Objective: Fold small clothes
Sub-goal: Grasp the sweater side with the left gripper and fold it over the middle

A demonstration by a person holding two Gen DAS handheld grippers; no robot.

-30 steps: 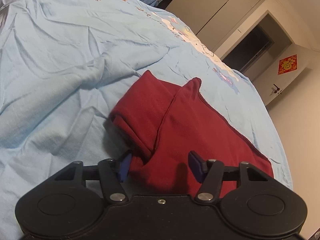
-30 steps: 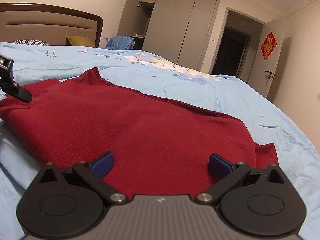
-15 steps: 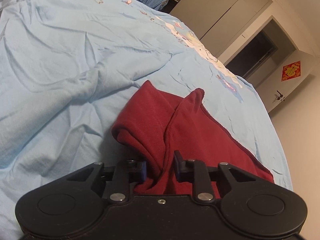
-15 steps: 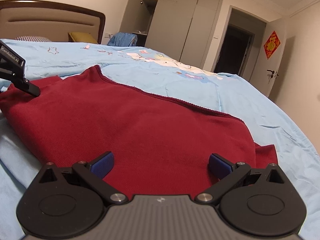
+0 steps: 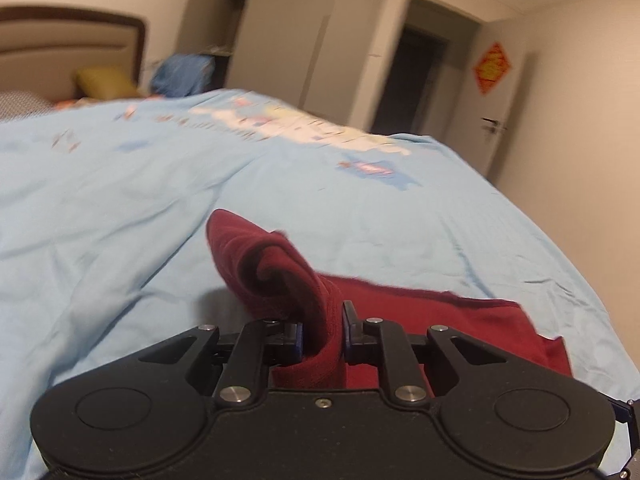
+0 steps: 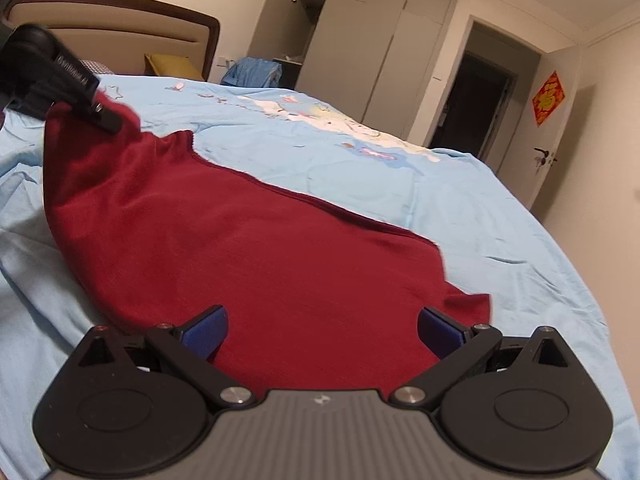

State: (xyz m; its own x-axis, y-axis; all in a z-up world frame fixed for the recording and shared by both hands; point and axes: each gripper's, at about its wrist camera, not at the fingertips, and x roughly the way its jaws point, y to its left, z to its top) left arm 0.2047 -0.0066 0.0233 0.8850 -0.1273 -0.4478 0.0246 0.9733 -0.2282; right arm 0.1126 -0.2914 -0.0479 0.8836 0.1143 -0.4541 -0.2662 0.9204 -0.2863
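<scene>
A: Left wrist view first: the left claw (image 5: 322, 334) is clamped tight on a bunched corner of the dark red garment (image 5: 280, 264), the cloth squeezed between both pads and curling up in a twisted peak above them.

B: And the right wrist view gives the wider story. The garment (image 6: 256, 248) is spread broad across the light blue bedsheet (image 6: 480, 216), with its far left corner hoisted off the bed by the left claw (image 6: 100, 114) (only a black body and one finger show there, up in the top left).

A: The right claw (image 6: 320, 330)?

B: Wide apart, blue pads (image 6: 202, 332) either side of the near hem, gripping nothing. The cloth lies between them, flat on the bed.

A: From the left camera the flat part is just a red strip behind the claw, so the real extent only shows from the right.

B: Behind it all: a brown headboard (image 6: 120, 24), a grey wardrobe (image 6: 384, 48), a dark doorway (image 6: 476, 100), and a red diamond decoration (image 6: 548, 98) on the open door.
</scene>
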